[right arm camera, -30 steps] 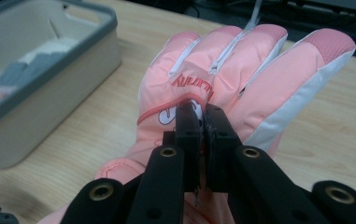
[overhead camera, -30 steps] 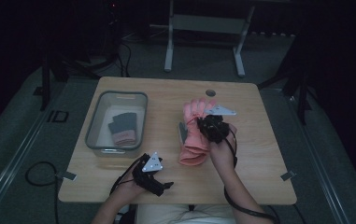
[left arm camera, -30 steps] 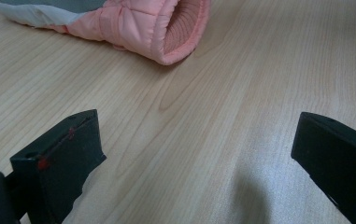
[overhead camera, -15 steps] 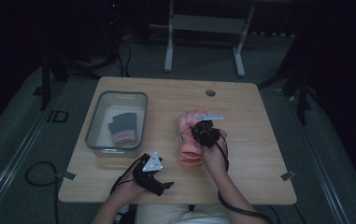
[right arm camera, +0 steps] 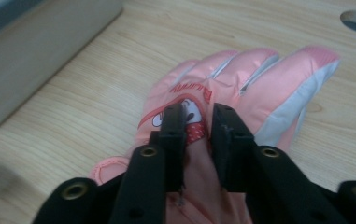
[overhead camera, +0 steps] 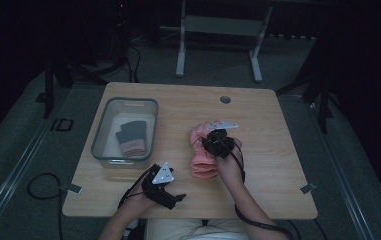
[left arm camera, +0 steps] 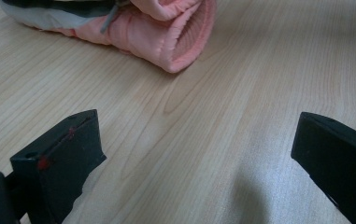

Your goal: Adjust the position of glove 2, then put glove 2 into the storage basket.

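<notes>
A pink glove (overhead camera: 200,161) with grey panels lies flat on the wooden table (overhead camera: 273,165), fingers toward the far side. My right gripper (overhead camera: 213,144) hovers low over the back of the glove (right arm camera: 259,74). Its jaws have just been opening and now stand a narrow gap apart, with the glove's printed patch showing between the fingertips (right arm camera: 173,122). My left gripper (overhead camera: 172,196) rests near the table's front edge, open wide with nothing between its jaws (left arm camera: 194,154). The cuff of the glove (left arm camera: 180,37) lies beyond it.
A clear plastic bin (overhead camera: 99,137) stands at the left of the table, and its wall (right arm camera: 40,51) is close to the glove. A dark and pink glove (overhead camera: 130,139) lies inside the bin. A cable hole (overhead camera: 225,99) sits at the far edge.
The right gripper has come down and toward the person with the pink glove, which now lies flat on the table. Its jaws have parted slightly. The left gripper has not moved.
</notes>
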Tool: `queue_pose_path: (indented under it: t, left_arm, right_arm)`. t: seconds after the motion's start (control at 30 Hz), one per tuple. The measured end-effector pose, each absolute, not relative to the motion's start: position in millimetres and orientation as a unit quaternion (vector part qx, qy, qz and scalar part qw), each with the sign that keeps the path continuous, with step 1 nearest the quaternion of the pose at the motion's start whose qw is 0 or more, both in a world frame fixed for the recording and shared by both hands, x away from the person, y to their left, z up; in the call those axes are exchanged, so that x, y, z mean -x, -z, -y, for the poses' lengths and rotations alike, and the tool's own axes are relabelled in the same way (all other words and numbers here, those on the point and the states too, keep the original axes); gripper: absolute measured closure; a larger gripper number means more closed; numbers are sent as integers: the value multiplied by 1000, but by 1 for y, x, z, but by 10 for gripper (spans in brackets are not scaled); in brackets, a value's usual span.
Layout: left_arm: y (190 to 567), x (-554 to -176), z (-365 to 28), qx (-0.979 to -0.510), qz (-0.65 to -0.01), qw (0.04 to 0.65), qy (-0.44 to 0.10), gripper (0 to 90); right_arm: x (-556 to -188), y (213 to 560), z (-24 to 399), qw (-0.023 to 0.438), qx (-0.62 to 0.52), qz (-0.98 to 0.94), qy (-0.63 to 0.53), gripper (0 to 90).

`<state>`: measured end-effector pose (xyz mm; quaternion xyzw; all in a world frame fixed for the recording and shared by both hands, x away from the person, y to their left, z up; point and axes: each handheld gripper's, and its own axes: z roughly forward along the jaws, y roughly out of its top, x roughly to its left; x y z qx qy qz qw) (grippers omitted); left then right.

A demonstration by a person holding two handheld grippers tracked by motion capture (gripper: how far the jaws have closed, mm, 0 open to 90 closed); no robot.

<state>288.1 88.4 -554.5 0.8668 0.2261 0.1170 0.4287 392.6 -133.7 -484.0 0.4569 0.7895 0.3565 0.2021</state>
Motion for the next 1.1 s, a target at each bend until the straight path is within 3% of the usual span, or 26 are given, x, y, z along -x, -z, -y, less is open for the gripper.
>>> queue_pose_path:
  t: [0.3,0.67,0.83,1.1]
  left_arm:
    - [549,-287,-87,-859,-234,437,-128,16]
    - [544,-288,-84,-853,-243,447,-114,16]
    - [521,-292,-81,-841,-247,460,-140,33]
    - [481,-310,-76,-814,-289,481,-149,40]
  right_arm:
    - [-384,463,146,209,-435,-785,-387,607]
    - [-382,459,164,214,-418,-790,-394,598]
    - [-382,452,173,219,-394,-796,-404,570]
    - [-390,447,185,212,-390,-796,-412,607]
